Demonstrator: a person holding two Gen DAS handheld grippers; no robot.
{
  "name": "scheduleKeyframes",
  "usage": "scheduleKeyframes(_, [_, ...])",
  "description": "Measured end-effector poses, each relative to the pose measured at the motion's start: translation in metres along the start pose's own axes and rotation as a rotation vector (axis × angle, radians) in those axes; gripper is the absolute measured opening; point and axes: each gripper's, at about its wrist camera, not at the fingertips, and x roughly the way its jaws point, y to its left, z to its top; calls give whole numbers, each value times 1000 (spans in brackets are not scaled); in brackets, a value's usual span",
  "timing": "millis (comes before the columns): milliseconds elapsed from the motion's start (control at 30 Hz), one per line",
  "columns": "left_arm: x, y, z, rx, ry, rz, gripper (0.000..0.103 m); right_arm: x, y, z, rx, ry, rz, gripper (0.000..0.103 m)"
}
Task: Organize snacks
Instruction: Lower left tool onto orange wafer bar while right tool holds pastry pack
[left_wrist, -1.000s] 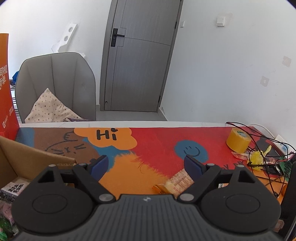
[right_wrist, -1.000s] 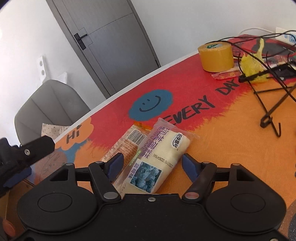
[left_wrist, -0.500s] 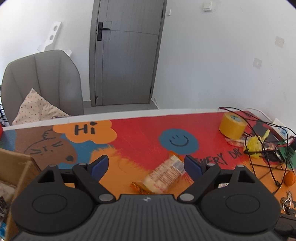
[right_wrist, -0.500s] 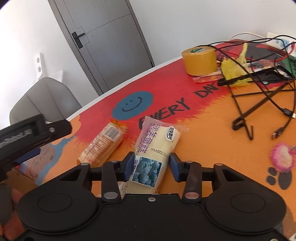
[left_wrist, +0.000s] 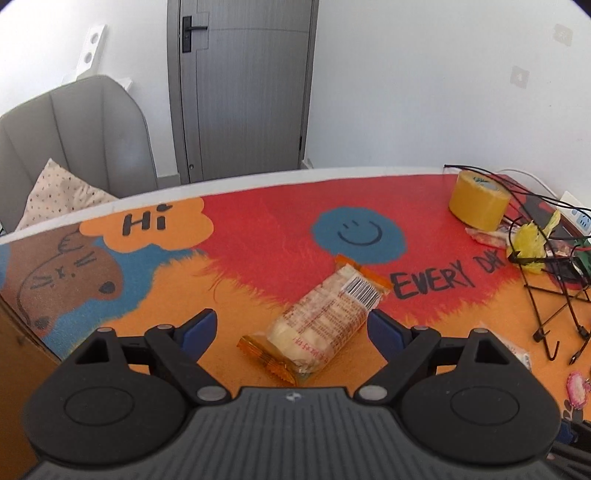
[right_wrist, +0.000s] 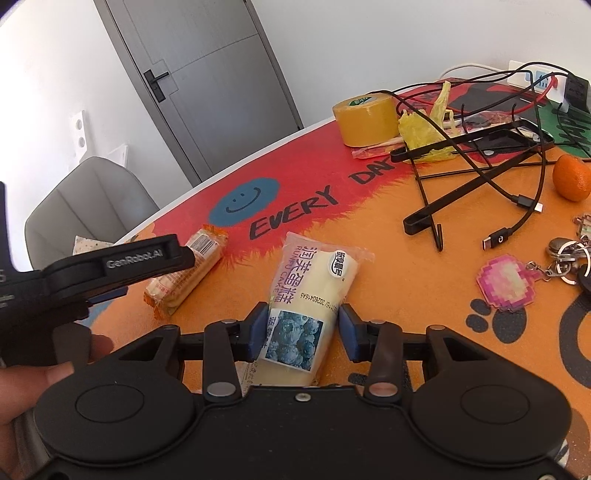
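**Cake pack clamped, cracker pack lined up, nothing seen stowed yet**

The blueberry cake pack (right_wrist: 308, 295) is lain on the orange part of the counter (right_wrist: 406, 280), its printed end toward the camera, and is clamped at that near end by the right hand-held gripper (right_wrist: 302, 334); the jaws have just been closing and both blue pads are seen pressed against the wrapper's sides. The pack is judged still to be resting on the counter, not lifted. Just beside it, to its left, the cracker pack (left_wrist: 325, 317) in its orange-edged clear wrapper is lain slantwise, untouched. It is straddled by the left hand-held gripper (left_wrist: 291, 330), whose jaws are held wide apart with the pack between them and clear of both pads; the same hand-held gripper is seen from the side in the right wrist view, with part of a hand (right_wrist: 33, 387) below it.

As a judgement, the task is at an early stage for these two snacks: one grasp is made, one is only prepared, and both lifts and both placings are left. A brown cardboard edge (left_wrist: 18, 354) is seen at the far left of the left wrist view and is taken, with some doubt, for the box meant to receive them; its contents cannot be seen.

Farther out, a roll of yellow tape (left_wrist: 478, 203), tangled black cables (right_wrist: 480, 173), a tangerine (right_wrist: 571, 177) and a pink keychain (right_wrist: 506, 282) are scattered at the right, none of them being handled; a small wrapped packet (left_wrist: 485, 236) below the tape may be a further snack, though this cannot be told
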Motion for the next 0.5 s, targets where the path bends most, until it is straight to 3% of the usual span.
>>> scheduleKeyframes(100, [8, 3, -6, -9, 34, 3, 89, -1, 1, 0, 1, -2, -6, 42])
scheduleKeyframes(500, [-1, 1, -20, 49, 15, 15, 89, -4, 3, -4, -16, -10, -15, 43])
